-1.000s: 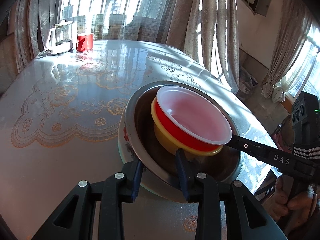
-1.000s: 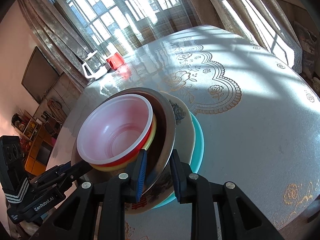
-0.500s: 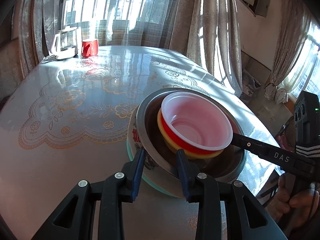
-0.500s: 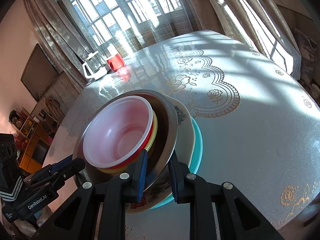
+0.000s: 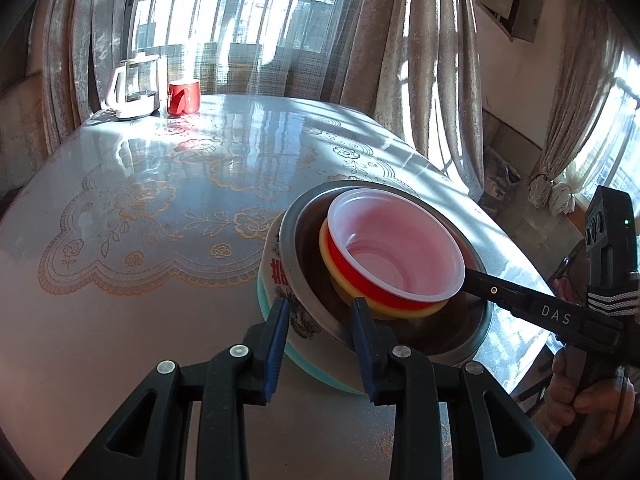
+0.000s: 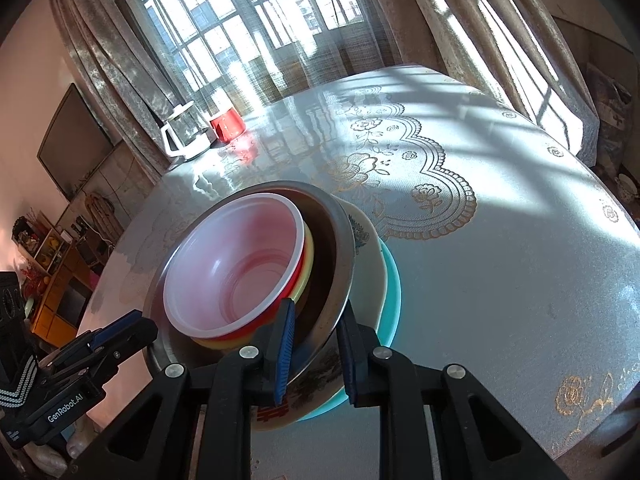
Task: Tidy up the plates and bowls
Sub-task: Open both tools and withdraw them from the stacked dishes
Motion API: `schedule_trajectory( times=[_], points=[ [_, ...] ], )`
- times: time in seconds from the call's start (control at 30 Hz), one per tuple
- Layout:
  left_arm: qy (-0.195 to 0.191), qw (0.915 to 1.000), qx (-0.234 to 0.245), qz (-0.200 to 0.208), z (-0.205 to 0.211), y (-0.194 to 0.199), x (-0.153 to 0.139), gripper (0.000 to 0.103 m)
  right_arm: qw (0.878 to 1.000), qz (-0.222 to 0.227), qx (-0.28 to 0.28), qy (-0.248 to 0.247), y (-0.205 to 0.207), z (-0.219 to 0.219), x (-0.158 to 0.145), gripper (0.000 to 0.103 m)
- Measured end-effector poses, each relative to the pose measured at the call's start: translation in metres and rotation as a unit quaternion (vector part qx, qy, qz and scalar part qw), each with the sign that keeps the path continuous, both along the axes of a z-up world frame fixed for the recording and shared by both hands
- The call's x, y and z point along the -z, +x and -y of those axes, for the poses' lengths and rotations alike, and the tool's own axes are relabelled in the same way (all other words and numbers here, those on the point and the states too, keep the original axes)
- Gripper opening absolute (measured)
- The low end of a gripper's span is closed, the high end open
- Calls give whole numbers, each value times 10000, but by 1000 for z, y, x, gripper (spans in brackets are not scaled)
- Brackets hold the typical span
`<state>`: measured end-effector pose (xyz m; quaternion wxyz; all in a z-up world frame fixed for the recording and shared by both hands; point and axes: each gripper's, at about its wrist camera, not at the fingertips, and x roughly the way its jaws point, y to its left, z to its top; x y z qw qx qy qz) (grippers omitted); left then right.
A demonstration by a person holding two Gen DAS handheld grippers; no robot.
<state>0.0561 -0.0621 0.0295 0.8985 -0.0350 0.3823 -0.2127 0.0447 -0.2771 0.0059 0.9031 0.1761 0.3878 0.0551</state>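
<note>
Since a second ago, stack (image 5: pixel 384 264) sits farther from table (image 5: pixel 160 200) edge; left gripper (image 5: pixel 320 344) clamps its near rim, right gripper (image 6: pixel 316 352) pinches the opposite rim (steel bowl (image 6: pixel 340 248) plus plates beneath).

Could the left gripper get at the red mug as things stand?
Probably not yet. The left gripper is clamped on the rims of the bowl stack, and the red mug stands at the table's far edge by the white kettle. The tabletop between is bare.
</note>
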Motion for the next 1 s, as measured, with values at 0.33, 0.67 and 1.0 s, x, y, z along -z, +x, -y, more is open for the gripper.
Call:
schedule_trajectory(
  times=[0.33,0.67,1.0],
  points=[
    [-141,9997,-202,-16,-3,-1,2,33,10000,11,35,-29,0,0,0,21],
    [-306,9983,-492,-99,-11,2,3,43,10000,-15,12,95,-2,1,1,27],
    [-326,9970,-706,36,-19,-1,5,57,9997,-21,-35,241,-6,-1,4,31]
  ],
)
